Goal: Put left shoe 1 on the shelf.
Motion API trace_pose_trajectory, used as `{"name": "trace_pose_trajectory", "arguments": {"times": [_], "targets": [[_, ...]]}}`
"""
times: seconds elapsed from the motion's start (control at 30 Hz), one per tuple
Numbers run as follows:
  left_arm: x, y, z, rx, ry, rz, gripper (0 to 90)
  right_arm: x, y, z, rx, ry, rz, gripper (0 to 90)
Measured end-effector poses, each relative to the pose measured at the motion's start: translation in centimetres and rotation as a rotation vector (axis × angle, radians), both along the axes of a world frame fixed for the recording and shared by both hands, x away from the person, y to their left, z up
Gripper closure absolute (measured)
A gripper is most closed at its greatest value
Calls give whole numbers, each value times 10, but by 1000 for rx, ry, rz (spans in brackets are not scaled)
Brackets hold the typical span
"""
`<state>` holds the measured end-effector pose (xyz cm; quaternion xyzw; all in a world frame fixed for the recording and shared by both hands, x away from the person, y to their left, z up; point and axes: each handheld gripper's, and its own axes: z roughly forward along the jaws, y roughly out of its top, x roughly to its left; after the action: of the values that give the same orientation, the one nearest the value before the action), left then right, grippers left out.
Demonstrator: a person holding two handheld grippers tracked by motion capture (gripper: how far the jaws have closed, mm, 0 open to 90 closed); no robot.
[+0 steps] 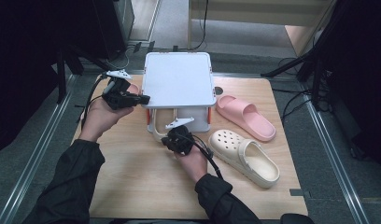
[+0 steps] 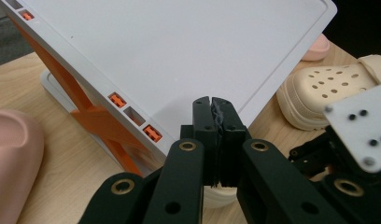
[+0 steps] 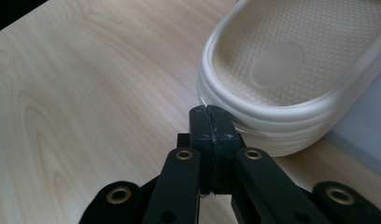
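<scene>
A white shoe rack (image 1: pixel 178 79) with orange braces is seen standing at the far middle of the wooden surface (image 1: pixel 132 177). To its right a pink slide (image 1: pixel 247 116) and a cream clog (image 1: pixel 244 156) are laid. The left hand-held gripper (image 1: pixel 143 99) is held at the rack's left edge, the right hand-held gripper (image 1: pixel 172 138) just before the rack; both are pressed closed, nothing being held.

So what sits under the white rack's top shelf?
Under the white rack there are orange side braces and a lower shelf; most of that shelf is hidden by the top.

Dark sleeves (image 1: pixel 67 186), black brass-riveted jaws
</scene>
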<state>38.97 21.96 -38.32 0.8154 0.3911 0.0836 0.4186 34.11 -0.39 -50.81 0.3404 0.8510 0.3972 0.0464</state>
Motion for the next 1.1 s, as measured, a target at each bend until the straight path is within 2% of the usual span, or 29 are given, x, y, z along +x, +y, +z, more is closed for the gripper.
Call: {"name": "trace_pose_trajectory", "arguments": {"times": [0.07, 0.3, 0.43, 0.67, 0.8, 0.87, 1.0, 1.1], "targets": [[0, 0, 0, 1, 0, -1, 889, 5, 2, 0, 17, 7, 4, 900], [0, 0, 0, 0, -3, 0, 889, 19, 15, 1, -25, -32, 6, 900], [0, 0, 0, -1, 0, 0, 889, 24, 17, 0, -26, -40, 9, 900], [0, 1, 0, -8, 3, -2, 884, 20, 15, 3, 5, -32, 15, 894], [1, 1, 1, -18, 15, 9, 820, 14, 11, 11, 27, -38, 31, 869], [0, 0, 3, -37, 41, 2, 749, 11, 8, 15, 39, -35, 41, 844], [-5, -1, 8, -39, 78, 3, 582, 3, -1, 25, 65, -38, 78, 738], [-11, -1, 14, -44, 86, 9, 527, -6, -12, 34, 75, -47, 100, 664]]}}
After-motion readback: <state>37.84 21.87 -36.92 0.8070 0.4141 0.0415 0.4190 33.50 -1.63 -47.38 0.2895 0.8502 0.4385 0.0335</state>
